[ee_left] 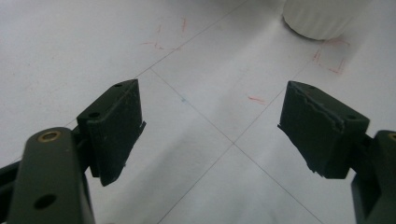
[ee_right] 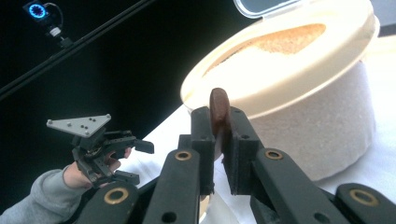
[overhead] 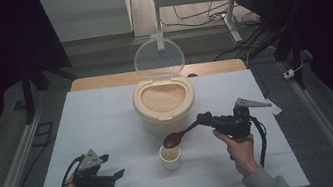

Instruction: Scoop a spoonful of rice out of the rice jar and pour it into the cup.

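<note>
My right gripper (overhead: 205, 118) is clenched on the handle of a brown wooden spoon (overhead: 180, 135); in the right gripper view the handle's end (ee_right: 218, 109) stands up between the two closed jaws. The spoon's bowl hangs just above the small white cup (overhead: 170, 157), which sits near centre on the table (overhead: 102, 119), slightly nearer to me than the cream rice container (overhead: 164, 105). That container's clear lid (overhead: 158, 56) is tipped up at the far side, and the grain inside is exposed. My left gripper (overhead: 113, 165) rests low at the near left, released, jaws apart over bare tabletop, with the cup's base (ee_left: 322, 18) at the far right of its own view.

The step in hand appears to be tipping grain into the cup. To do it well, I should centre the spoon's bowl over the cup's mouth, then roll my right wrist slowly so the grain slides off one edge. Keeping the bowl low limits scatter. My free left gripper could steady the cup if it shifts.
</note>
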Demonstrator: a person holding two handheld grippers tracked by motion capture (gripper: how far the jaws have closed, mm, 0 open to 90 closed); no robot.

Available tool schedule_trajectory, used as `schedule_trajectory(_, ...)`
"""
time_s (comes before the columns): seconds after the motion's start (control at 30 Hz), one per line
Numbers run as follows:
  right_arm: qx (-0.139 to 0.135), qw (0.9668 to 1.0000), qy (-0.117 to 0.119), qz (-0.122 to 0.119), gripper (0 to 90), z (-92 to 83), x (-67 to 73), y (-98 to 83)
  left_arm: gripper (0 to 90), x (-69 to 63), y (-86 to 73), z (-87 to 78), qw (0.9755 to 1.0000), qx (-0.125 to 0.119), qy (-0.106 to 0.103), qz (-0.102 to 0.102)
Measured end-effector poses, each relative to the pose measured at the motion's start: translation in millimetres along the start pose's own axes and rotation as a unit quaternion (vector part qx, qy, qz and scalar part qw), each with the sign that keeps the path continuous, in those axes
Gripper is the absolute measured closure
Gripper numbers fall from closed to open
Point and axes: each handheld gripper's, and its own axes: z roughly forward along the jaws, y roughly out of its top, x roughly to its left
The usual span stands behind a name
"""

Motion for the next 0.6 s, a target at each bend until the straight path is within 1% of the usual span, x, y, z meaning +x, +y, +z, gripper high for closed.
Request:
schedule_trajectory(0.13, -0.002, 1.0, 0.004, -0.008, 82.8, -1.4, 2.7, 0.5, 20.7, -0.1, -0.1, -0.3, 1.0, -0.001, 0.0, 0.0)
schedule_trajectory(0.27, -0.004, 1.0, 0.005, -0.007, 82.7, -5.3, 2.7, 1.6, 20.7, 0.2, 0.0, -0.1, 1.0, -0.001, 0.0, -0.001)
schedule_trajectory(0.33, -0.007, 0.9999, 0.009, -0.003, 82.7, -8.1, 1.1, 1.9, 20.7, 0.0, 0.1, -0.2, 1.0, -0.001, 0.0, 0.0)
schedule_trajectory(0.43, -0.013, 0.9999, 0.006, 0.0, 82.7, -12.9, 0.0, 2.4, 20.7, -0.6, 0.2, -0.5, 1.0, -0.001, 0.001, 0.001)
schedule_trajectory(0.6, -0.018, 0.9997, -0.002, -0.014, 82.7, -23.3, 1.1, 6.2, 20.7, -1.1, 0.3, -0.1, 1.0, 0.0, 0.002, 0.002)
